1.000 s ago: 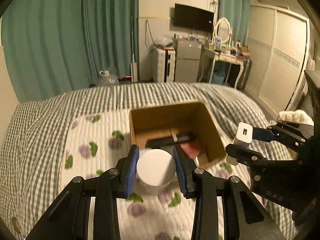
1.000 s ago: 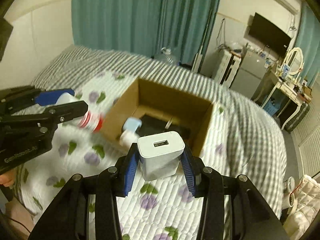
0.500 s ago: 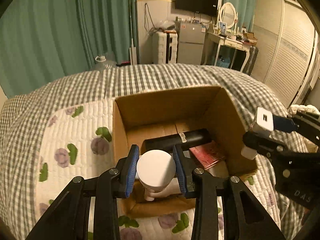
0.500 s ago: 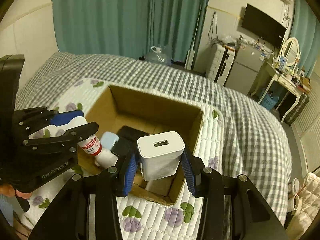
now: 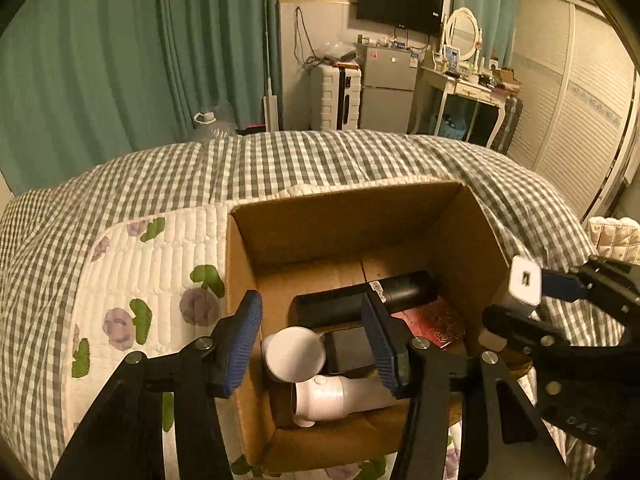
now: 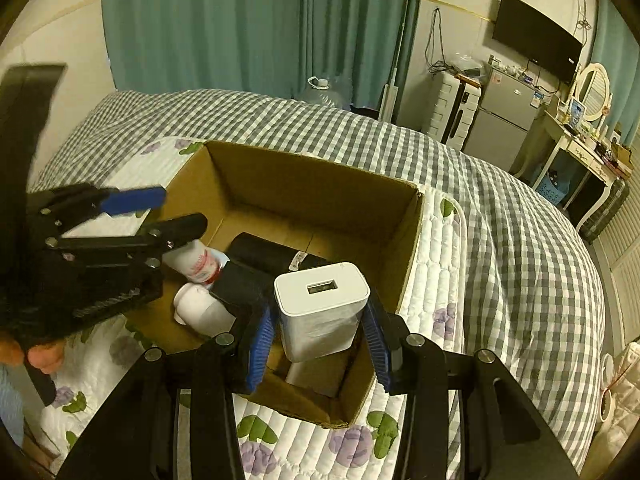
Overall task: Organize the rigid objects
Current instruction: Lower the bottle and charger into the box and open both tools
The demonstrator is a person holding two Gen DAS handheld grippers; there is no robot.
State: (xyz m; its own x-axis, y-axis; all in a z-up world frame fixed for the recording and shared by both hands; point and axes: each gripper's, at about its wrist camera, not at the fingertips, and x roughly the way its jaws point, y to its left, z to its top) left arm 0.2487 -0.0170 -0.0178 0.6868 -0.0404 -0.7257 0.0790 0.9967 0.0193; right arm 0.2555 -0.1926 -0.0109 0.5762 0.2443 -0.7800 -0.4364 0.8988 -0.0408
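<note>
- Packing is well along, as far as I can judge: the cardboard box [image 5: 344,216] on the bed [image 5: 160,248] already holds a long black cylinder [image 5: 360,300], a dark flat item, a red packet [image 5: 436,320] and a white tube [image 5: 344,396] lying on its side.
- My left claw [image 5: 316,340] hangs over the near left part of the box, and its jaws have just been opening. The white bottle [image 5: 296,354] sits low between them, but the blue pads stand clear of it on both sides, so I read it as let go.
- In the right wrist view that bottle [image 6: 198,264], with its red-printed label, leans inside the box against the black cylinder [image 6: 276,256], just below the left claw [image 6: 160,216].
- My right claw [image 6: 320,330] is clamped on the white charger [image 6: 320,300], USB port facing up, pads pressing both flanks. It hovers over the near right corner of the box, above a pale object I cannot identify.
- Left to do, I judge: lower and release the charger, then pull both claws clear.
- No loose objects show on the quilt around the box, though much of the bed is hidden.
</note>
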